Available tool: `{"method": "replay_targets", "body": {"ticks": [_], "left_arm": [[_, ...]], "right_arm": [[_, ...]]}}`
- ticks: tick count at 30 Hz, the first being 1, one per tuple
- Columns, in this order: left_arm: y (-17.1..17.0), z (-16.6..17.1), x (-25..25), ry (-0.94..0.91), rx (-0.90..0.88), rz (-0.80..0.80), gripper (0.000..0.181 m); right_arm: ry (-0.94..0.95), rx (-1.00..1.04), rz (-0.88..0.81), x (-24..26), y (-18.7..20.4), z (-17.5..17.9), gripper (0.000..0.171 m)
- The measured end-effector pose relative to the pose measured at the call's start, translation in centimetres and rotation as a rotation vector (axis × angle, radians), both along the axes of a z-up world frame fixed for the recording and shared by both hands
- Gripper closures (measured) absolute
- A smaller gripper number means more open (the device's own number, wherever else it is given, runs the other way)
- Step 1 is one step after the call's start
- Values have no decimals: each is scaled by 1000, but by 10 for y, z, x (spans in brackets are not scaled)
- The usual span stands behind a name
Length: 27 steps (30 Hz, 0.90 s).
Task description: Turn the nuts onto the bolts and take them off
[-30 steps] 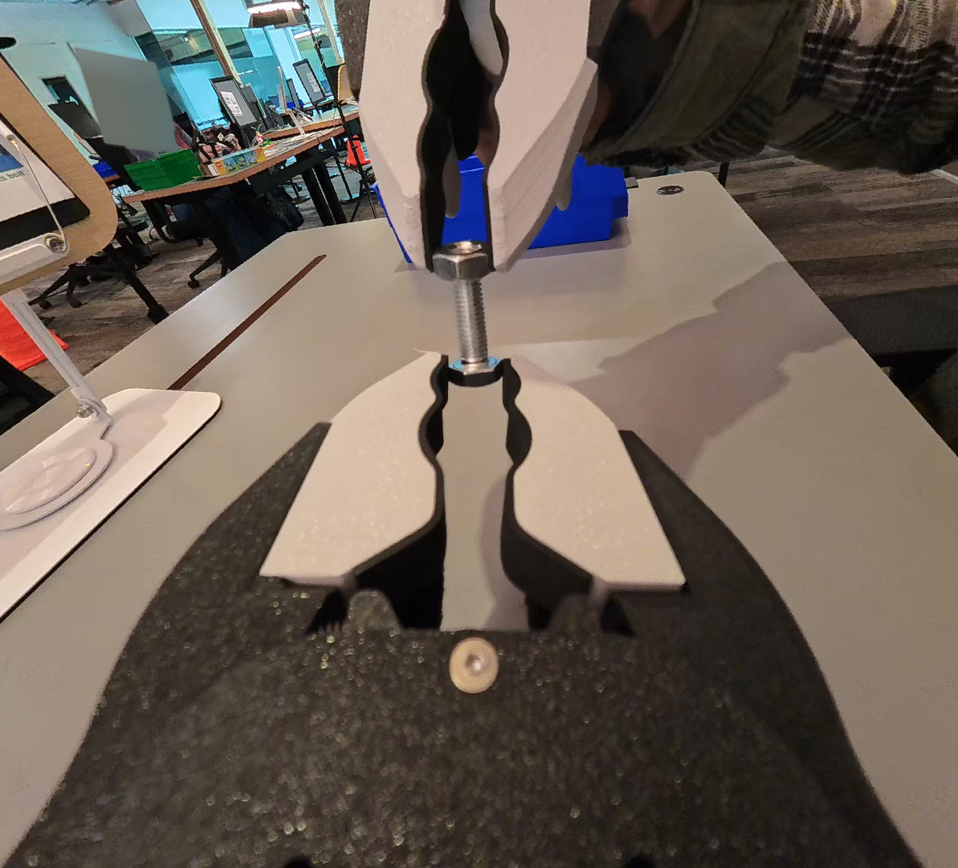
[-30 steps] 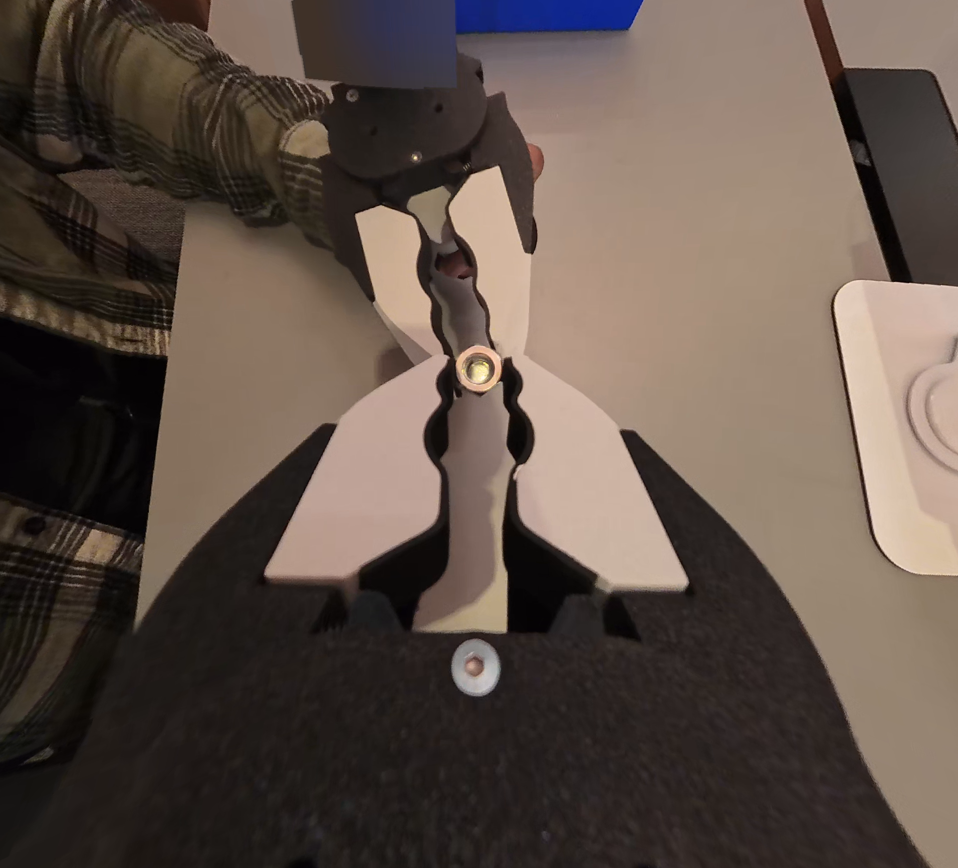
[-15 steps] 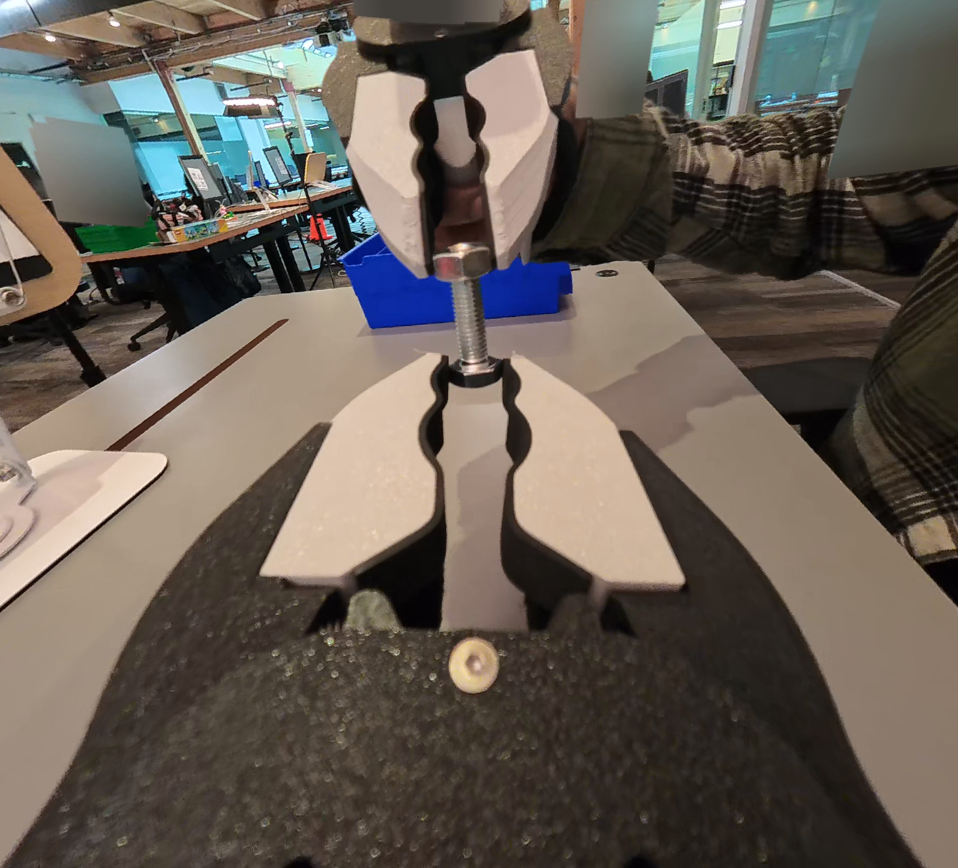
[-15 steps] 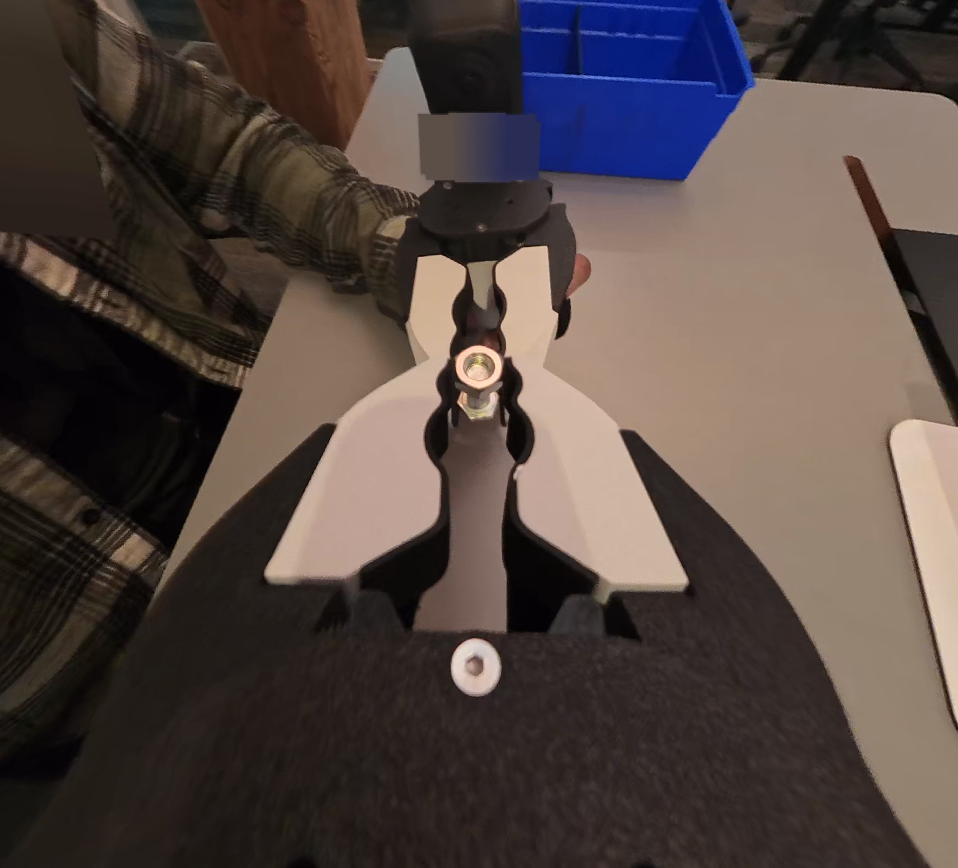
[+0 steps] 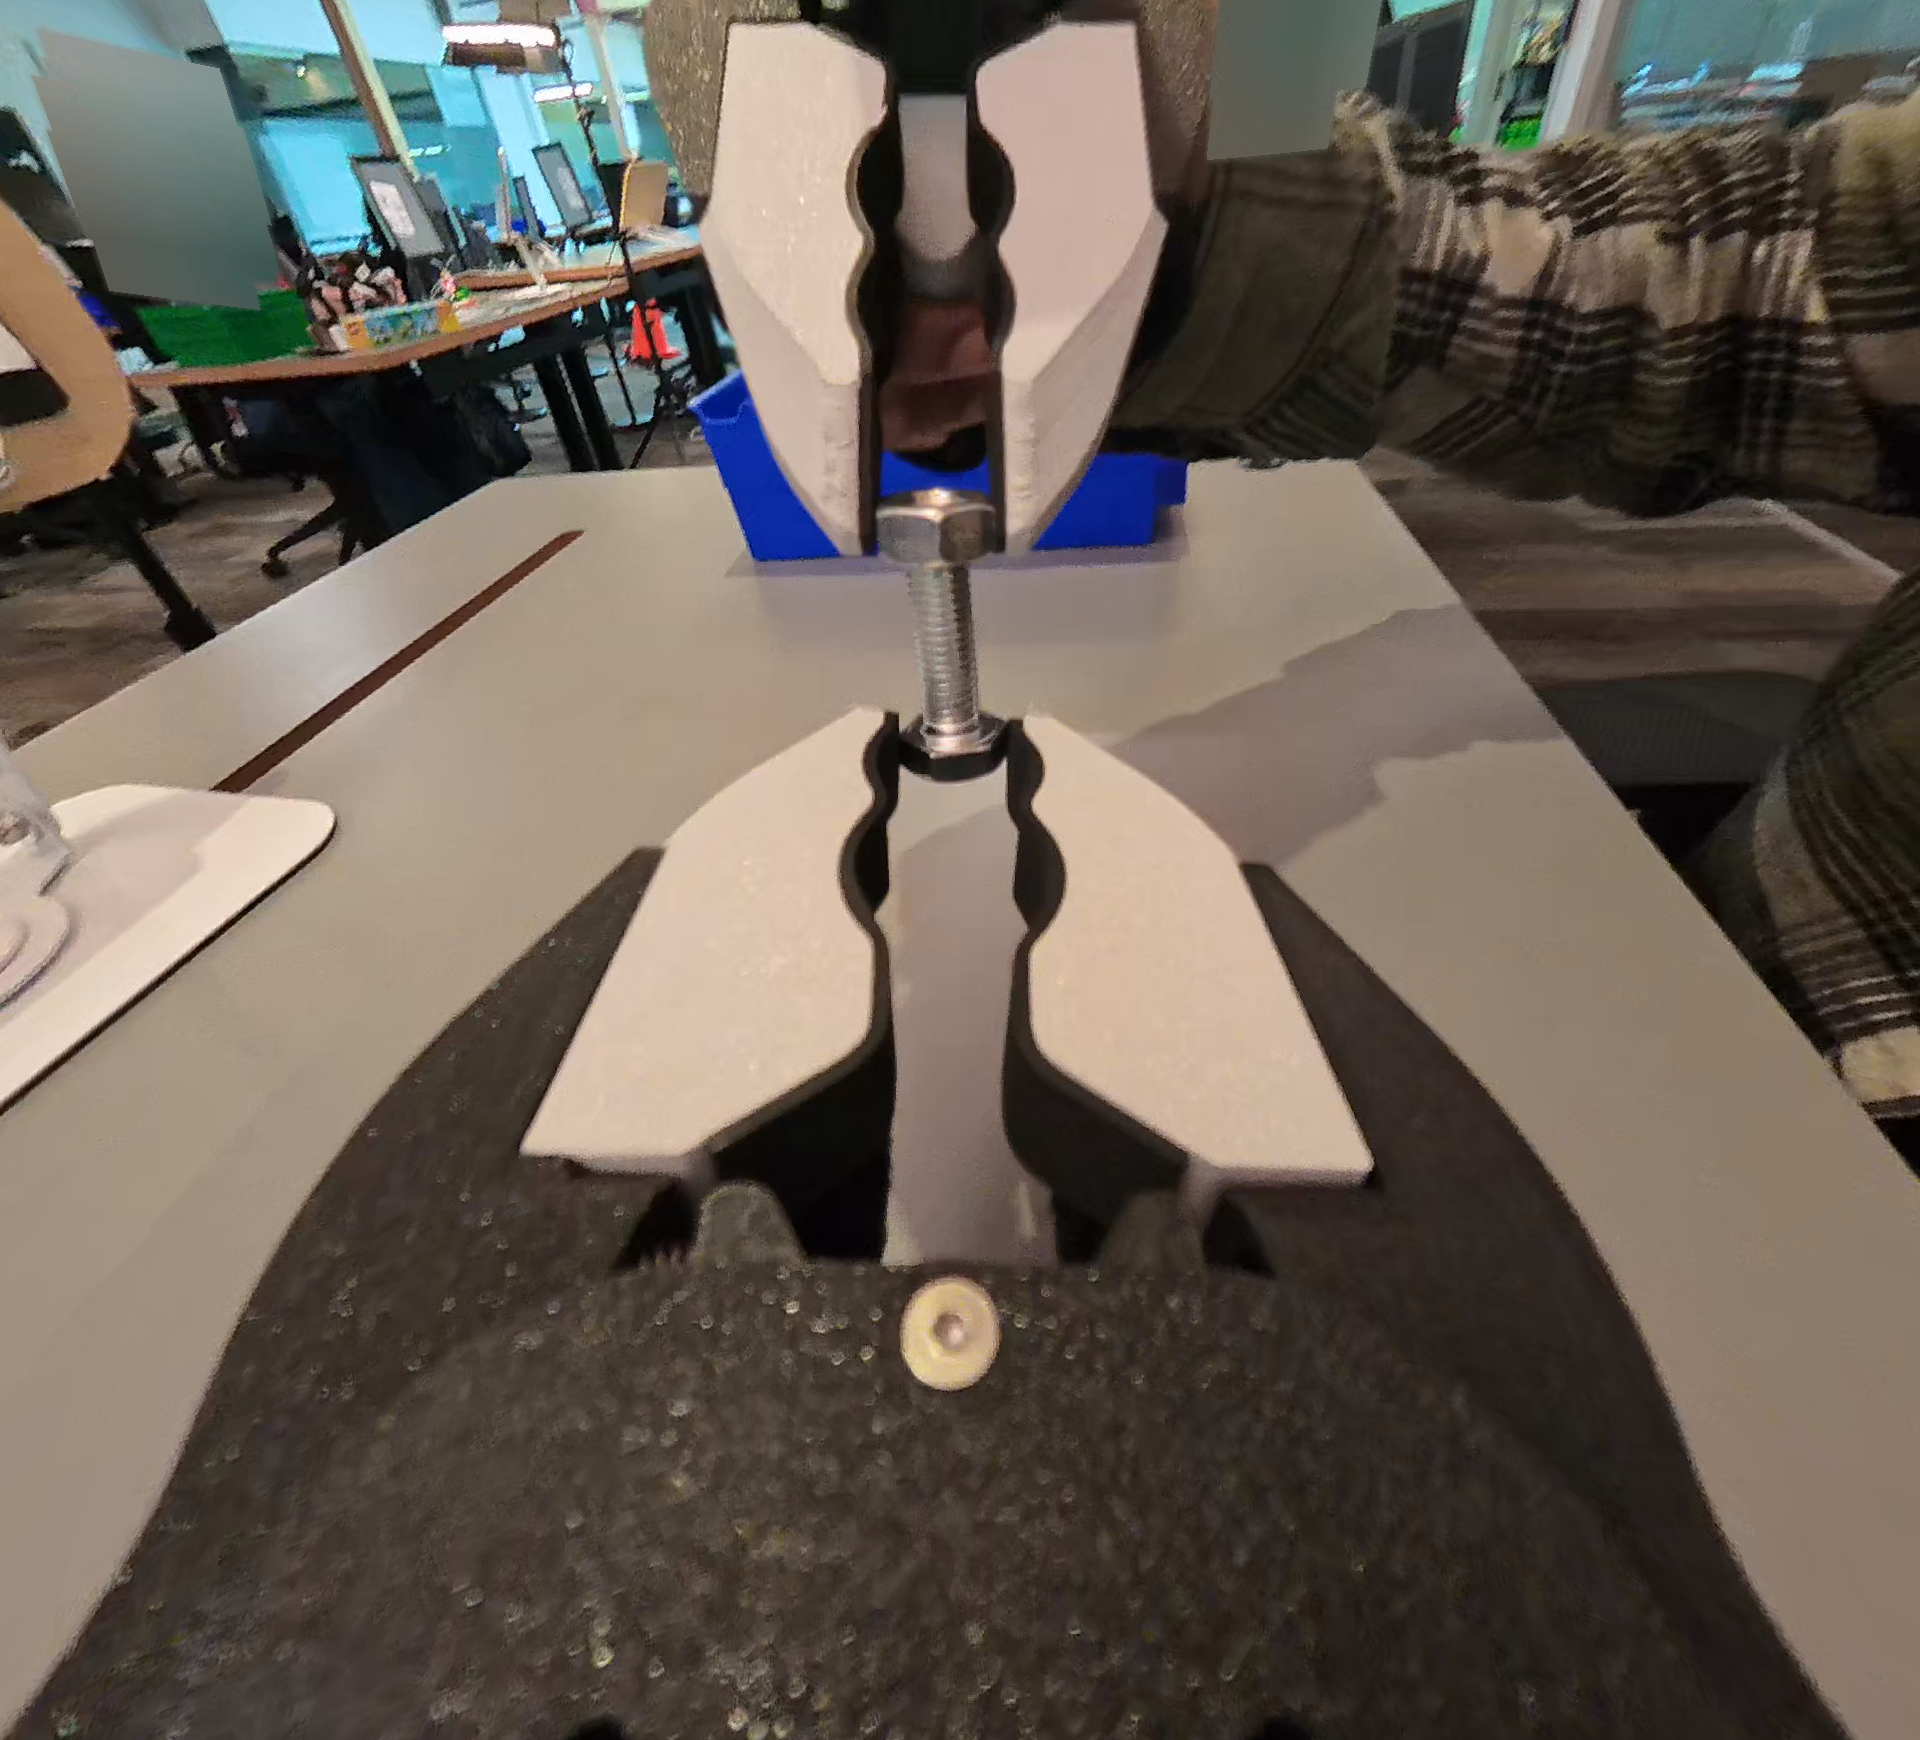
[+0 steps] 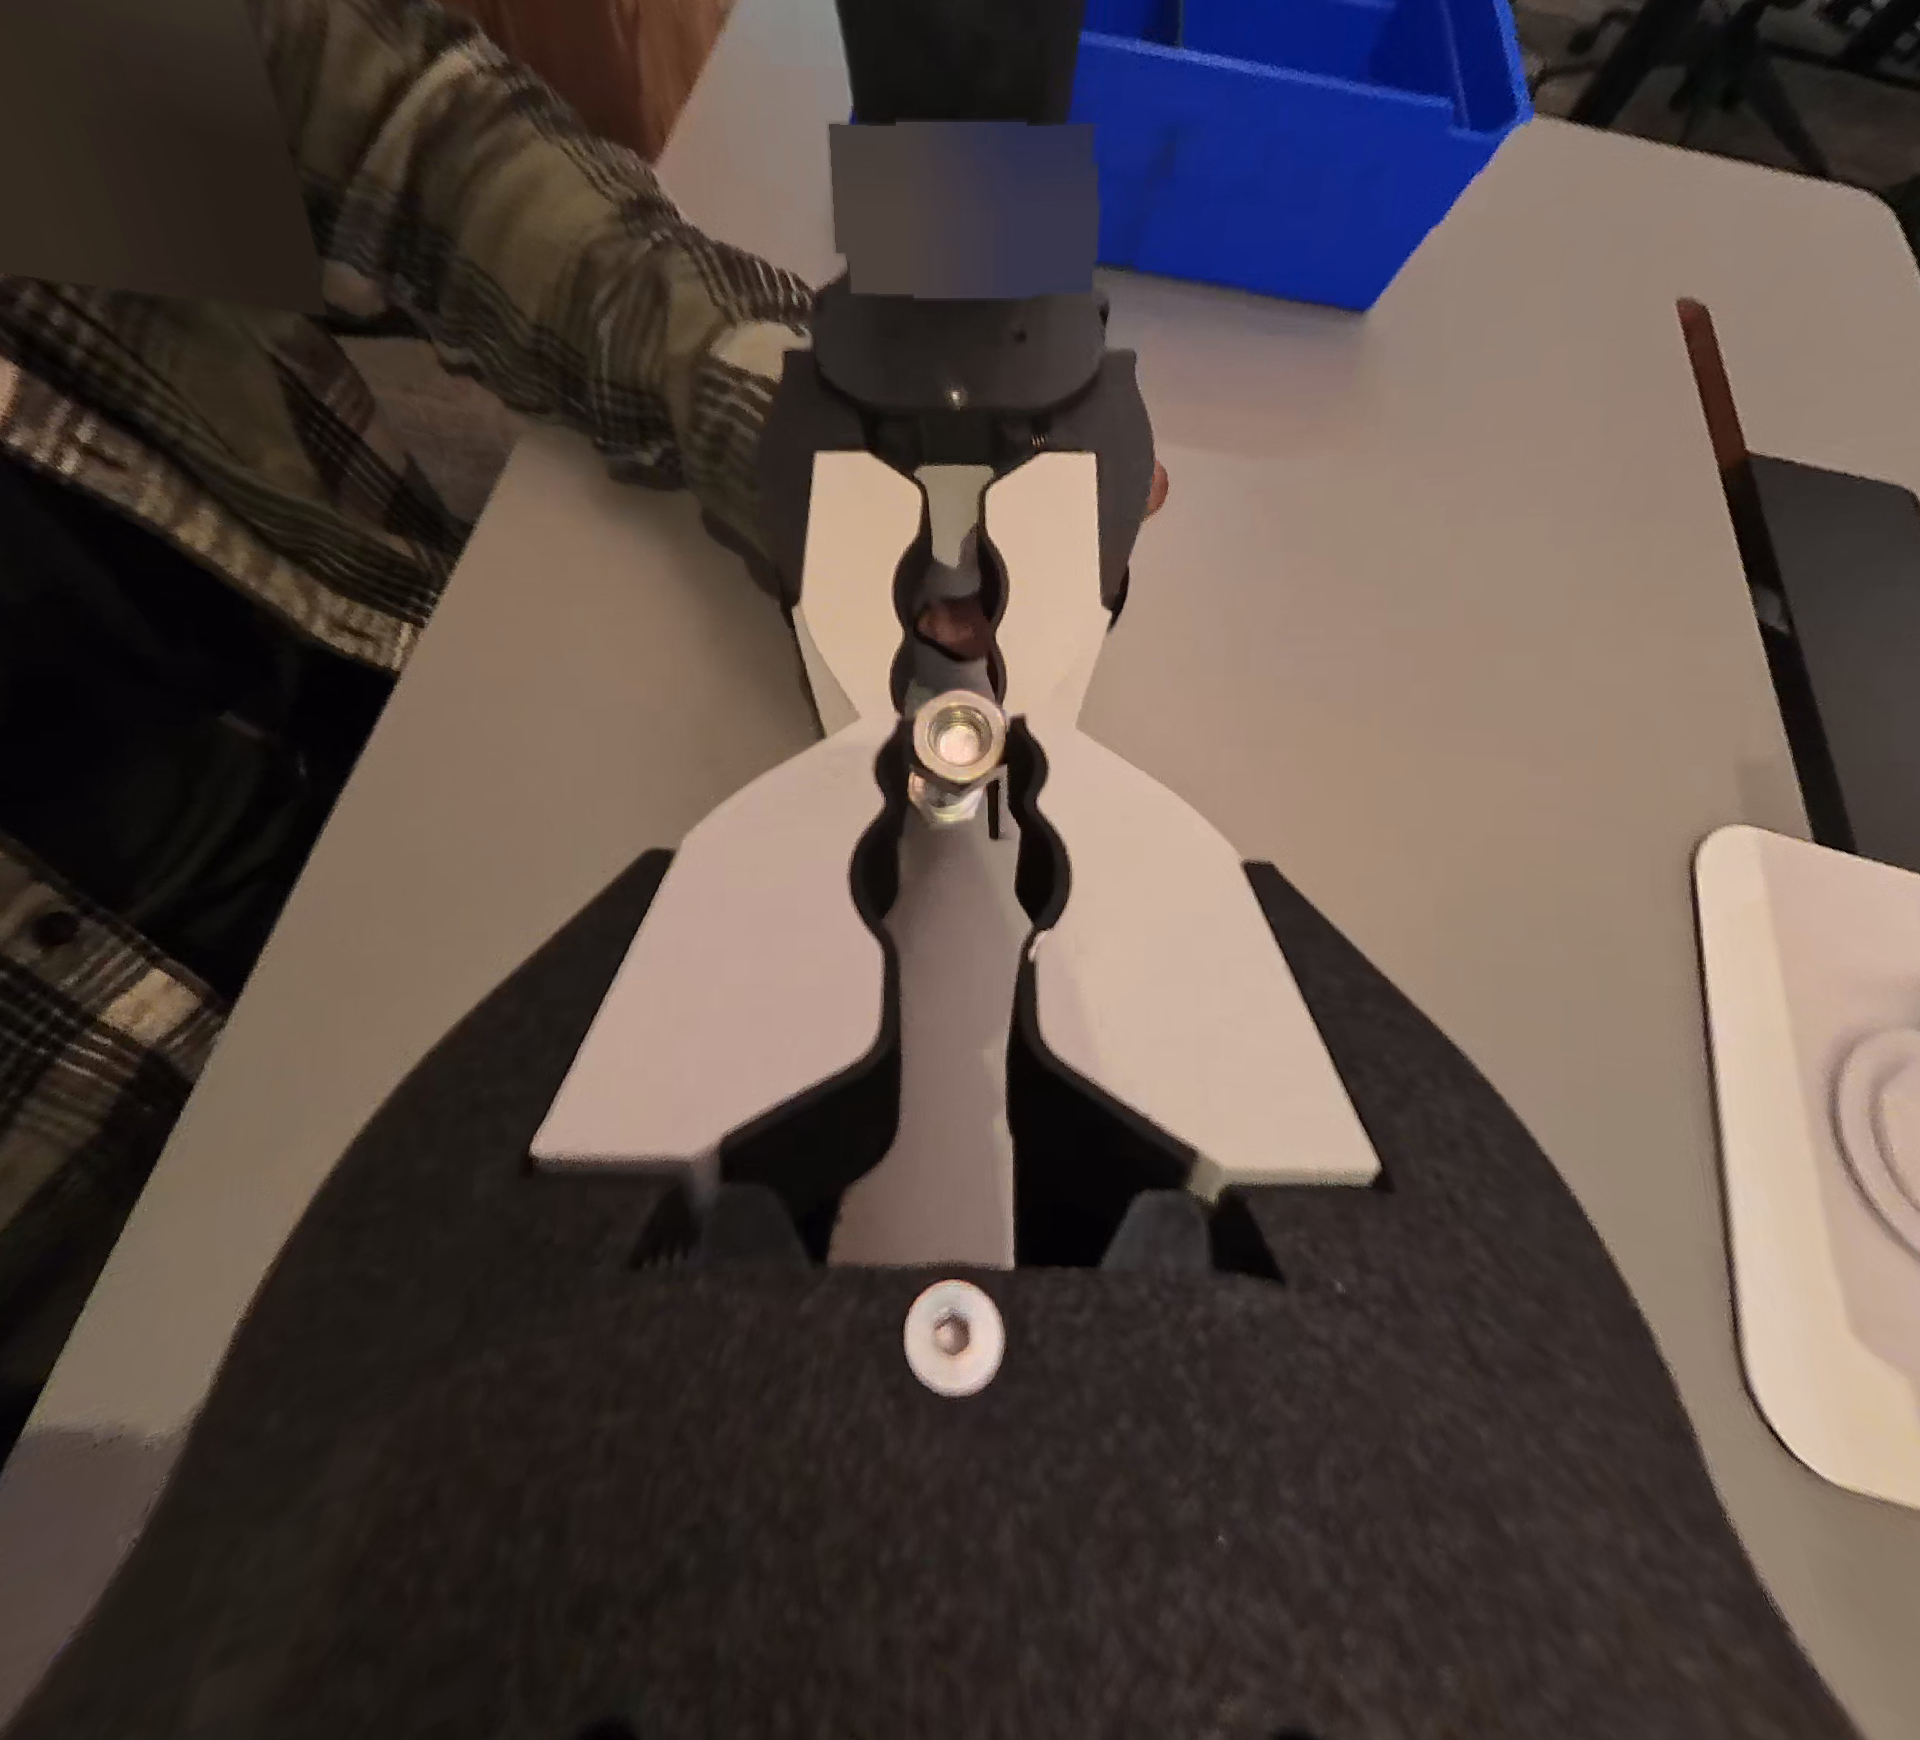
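Note:
A steel bolt point(image 5: 943, 646) stands upright between my two grippers above the grey table point(image 5: 1351, 859). My left gripper point(image 5: 951, 740) is shut on the nut point(image 5: 951, 736) at the bolt's lower end. My right gripper point(image 5: 940, 537) comes down from above and is shut on the bolt's hex head point(image 5: 938, 527). In the right wrist view my right gripper point(image 6: 956, 750) holds the head point(image 6: 956, 740) end-on. The nut point(image 6: 940, 805) shows just beyond it. The left gripper point(image 6: 951, 698) faces me there, held by a hand in a plaid sleeve point(image 6: 520, 256).
A blue divided bin point(image 6: 1299, 80) stands at the table's far end, behind the right gripper in the left wrist view point(image 5: 1122, 495). A white stand base point(image 5: 156, 901) lies at the table's side, also in the right wrist view point(image 6: 1818, 1119). A plaid sleeve point(image 5: 1558, 308) reaches in from the right. Less than 4 cm separates the two grippers' tips.
The right gripper has turned about the bolt's axis and now faces the left wrist camera squarely. Both views have tilted up, showing more of the blue bin. Both grips still hold.

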<state>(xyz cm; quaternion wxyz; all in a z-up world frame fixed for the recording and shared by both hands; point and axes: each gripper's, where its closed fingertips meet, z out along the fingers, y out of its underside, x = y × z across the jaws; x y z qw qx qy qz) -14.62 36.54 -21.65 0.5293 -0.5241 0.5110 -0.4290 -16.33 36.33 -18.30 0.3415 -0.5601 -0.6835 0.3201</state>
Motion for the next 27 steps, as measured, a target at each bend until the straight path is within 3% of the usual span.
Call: {"method": "replay_targets", "body": {"ticks": [8, 19, 23, 27], "left_arm": [[10, -15, 1, 112, -30, 75, 162], [5, -34, 8, 250, 51, 79, 162], [3, -34, 8, 234, 1, 48, 162], [-11, -37, 10, 248, -30, -63, 162]], "right_arm": [[-148, 126, -63, 7, 11, -16, 154], [-394, 33, -67, 16, 2, -34, 154], [-415, 51, -69, 16, 2, -34, 154], [-443, 62, 40, 18, -11, -37, 154]]}}
